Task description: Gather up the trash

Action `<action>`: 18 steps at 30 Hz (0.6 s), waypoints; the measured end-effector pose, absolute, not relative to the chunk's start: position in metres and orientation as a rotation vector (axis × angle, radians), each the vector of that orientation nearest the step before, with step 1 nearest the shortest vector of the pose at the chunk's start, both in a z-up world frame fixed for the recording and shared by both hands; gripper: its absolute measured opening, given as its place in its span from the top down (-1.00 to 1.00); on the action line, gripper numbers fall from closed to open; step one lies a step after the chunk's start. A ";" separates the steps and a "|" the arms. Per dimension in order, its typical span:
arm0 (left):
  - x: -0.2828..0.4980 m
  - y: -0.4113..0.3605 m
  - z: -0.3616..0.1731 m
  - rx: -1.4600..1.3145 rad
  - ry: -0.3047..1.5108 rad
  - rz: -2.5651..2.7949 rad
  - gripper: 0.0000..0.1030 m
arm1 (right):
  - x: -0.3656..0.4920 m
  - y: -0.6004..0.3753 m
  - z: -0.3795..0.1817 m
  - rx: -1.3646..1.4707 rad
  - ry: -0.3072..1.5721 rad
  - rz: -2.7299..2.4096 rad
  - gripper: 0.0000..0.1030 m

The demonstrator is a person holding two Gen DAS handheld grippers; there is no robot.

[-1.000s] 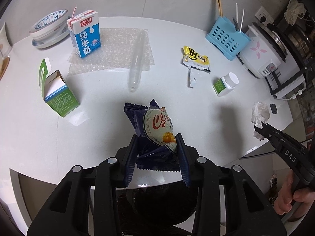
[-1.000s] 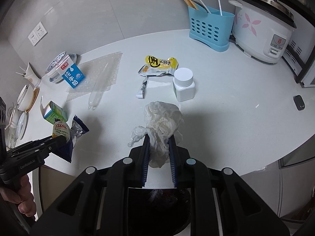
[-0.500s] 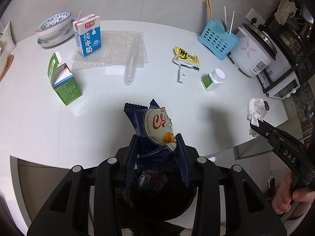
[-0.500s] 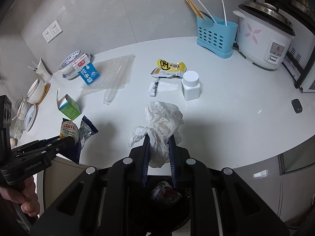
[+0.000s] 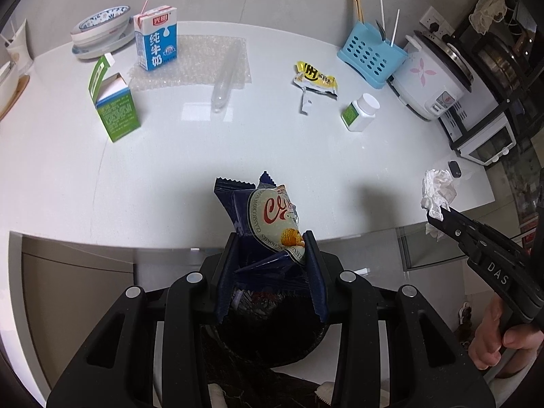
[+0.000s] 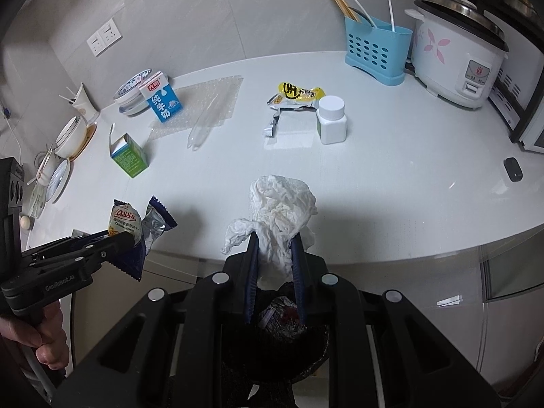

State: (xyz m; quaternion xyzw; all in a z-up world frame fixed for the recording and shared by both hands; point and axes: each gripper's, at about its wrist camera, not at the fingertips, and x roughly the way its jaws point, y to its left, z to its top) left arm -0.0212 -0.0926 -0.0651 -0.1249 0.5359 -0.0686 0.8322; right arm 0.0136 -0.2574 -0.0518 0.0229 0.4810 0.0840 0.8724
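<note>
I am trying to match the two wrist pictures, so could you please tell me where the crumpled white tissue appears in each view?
Left wrist view: the crumpled white tissue is at the far right edge, pinched in the right gripper.
Right wrist view: the tissue is at centre, clamped between that gripper's own fingers, above the counter's front edge.
Shared landmark: the blue utensil basket at the back of the counter.

White bench [image 6: 391,176] with a curved front edge ran under a wall [image 6: 190,10] of large pale grey tiles. Double wall socket [image 6: 103,37] sat at upper left of the right view, another socket [image 5: 433,22] showed near the rice cooker [image 6: 455,57]. Black-framed shelf rack [image 5: 503,78] stood at the bench's right end. Beige cabinet front [image 5: 78,306] ran below the edge. Lighting was soft and even, faint glare on the bench.
</note>
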 end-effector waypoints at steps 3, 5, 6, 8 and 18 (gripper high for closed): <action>-0.031 -0.096 -0.069 -0.271 1.140 -0.148 0.29 | 0.004 -0.259 -0.057 0.048 1.015 0.184 0.67; -0.036 -0.098 -0.073 -0.279 1.146 -0.152 0.29 | -0.002 -0.259 -0.062 0.047 1.023 0.189 0.67; -0.040 -0.099 -0.075 -0.279 1.150 -0.150 0.29 | -0.005 -0.259 -0.065 0.044 1.028 0.193 0.67; -0.045 -0.101 -0.079 -0.281 1.157 -0.148 0.29 | -0.012 -0.259 -0.070 0.041 1.038 0.199 0.67; -0.070 -0.110 -0.109 -0.297 1.182 -0.154 0.29 | -0.034 -0.260 -0.104 0.039 1.100 0.220 0.67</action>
